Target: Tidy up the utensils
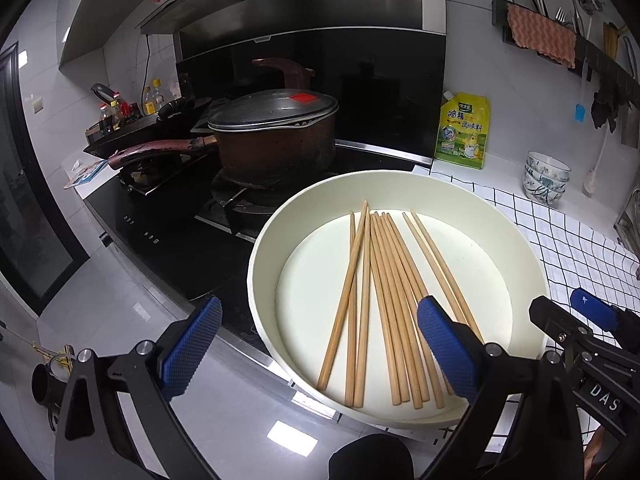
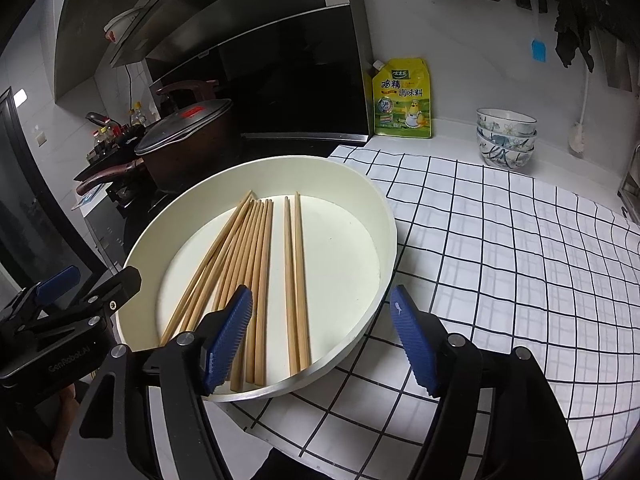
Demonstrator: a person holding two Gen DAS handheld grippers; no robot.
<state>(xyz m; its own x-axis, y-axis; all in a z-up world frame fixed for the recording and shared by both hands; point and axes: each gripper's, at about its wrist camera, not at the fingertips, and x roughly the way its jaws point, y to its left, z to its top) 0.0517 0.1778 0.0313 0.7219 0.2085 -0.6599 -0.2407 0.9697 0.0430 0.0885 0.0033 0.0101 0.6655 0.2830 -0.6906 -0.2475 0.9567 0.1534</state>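
Several wooden chopsticks [image 1: 366,280] [image 2: 258,248] lie side by side in a round cream tray [image 1: 256,264] [image 2: 386,216]. The tray rests partly on a checked cloth and partly over the stove's edge. My left gripper [image 1: 320,302] hovers open above the tray's near left part, one pad outside the rim and one over the sticks, touching nothing. My right gripper [image 2: 322,292] is open over the tray's near right rim; two separate chopsticks [image 2: 298,280] lie below its gap. Each gripper shows at the edge of the other's view [image 1: 560,306] [image 2: 94,280].
A lidded brown pot [image 1: 276,140] stands on the black stove [image 1: 168,232] behind the tray. A yellow seasoning pouch [image 2: 402,100] and stacked bowls [image 2: 506,138] sit at the wall. The checked cloth [image 2: 520,248] covers the counter on the right. A wall rack [image 1: 560,20] holds utensils.
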